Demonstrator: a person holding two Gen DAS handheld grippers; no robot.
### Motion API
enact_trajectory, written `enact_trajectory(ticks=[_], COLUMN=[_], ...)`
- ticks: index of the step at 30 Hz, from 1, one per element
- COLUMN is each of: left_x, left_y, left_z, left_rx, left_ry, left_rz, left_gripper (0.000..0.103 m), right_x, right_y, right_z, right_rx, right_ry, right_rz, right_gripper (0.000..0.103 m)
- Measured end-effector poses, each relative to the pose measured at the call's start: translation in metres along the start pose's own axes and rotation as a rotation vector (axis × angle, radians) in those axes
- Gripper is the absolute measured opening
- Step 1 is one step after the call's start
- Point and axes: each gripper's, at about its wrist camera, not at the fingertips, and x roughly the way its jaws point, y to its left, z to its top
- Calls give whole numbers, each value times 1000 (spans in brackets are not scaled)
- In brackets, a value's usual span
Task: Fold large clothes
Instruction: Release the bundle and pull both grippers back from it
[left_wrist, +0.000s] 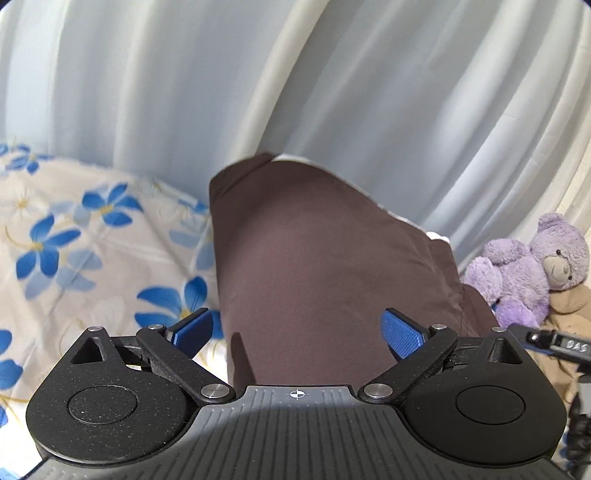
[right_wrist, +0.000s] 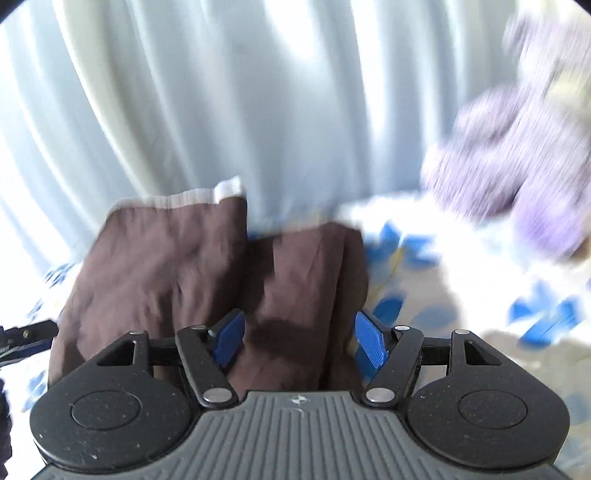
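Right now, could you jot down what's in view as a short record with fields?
Surface: bedspread with blue flowers
Garment: brown garment, lying on the bedspread
Garment edge: white lining strip along the far edge
Backdrop: pale curtain
Toys: purple teddy bear, at the bed's right end
Left tongs: open over the garment
Right tongs: open, cloth between the blue pads, not pinched

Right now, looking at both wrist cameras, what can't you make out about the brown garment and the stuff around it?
- Brown garment: left wrist view, its near end is hidden under the left gripper; what kind of garment it is cannot be told.
- Purple teddy bear: right wrist view, smeared by motion blur.
- Flowered bedspread: right wrist view, blurred and washed out.
- Right gripper: open, cloth between the fingers; contact unclear.
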Motion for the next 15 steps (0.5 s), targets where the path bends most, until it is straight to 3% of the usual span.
enact_trajectory(ticks=[2, 4, 6, 8, 11, 15], left_x=[8, 20, 28, 40, 49, 55], left_y=[-13, -23, -28, -22, -10, -7], left_z=[-5, -14, -23, -29, -34, -44], left_rx=[15, 36, 82, 55, -3, 33], left_ry=[-7, -17, -69, -76, -61, -99], left_rz=[-3, 32, 97, 106, 91, 95], left_gripper=[101, 102, 103, 103, 103, 103], right_x=[3, 21, 36, 49, 57, 62], right_y=[26, 52, 69, 73, 67, 61], right_z=[-6, -20, -37, -50, -64, -86], right_rx=[-61, -130, -201, -256, -272, -271], right_ry=[-18, 35, 27, 2, -43, -130], right_rz=[42, 84, 18, -23, -15, 0], right_gripper=[42, 26, 25, 25, 26, 26])
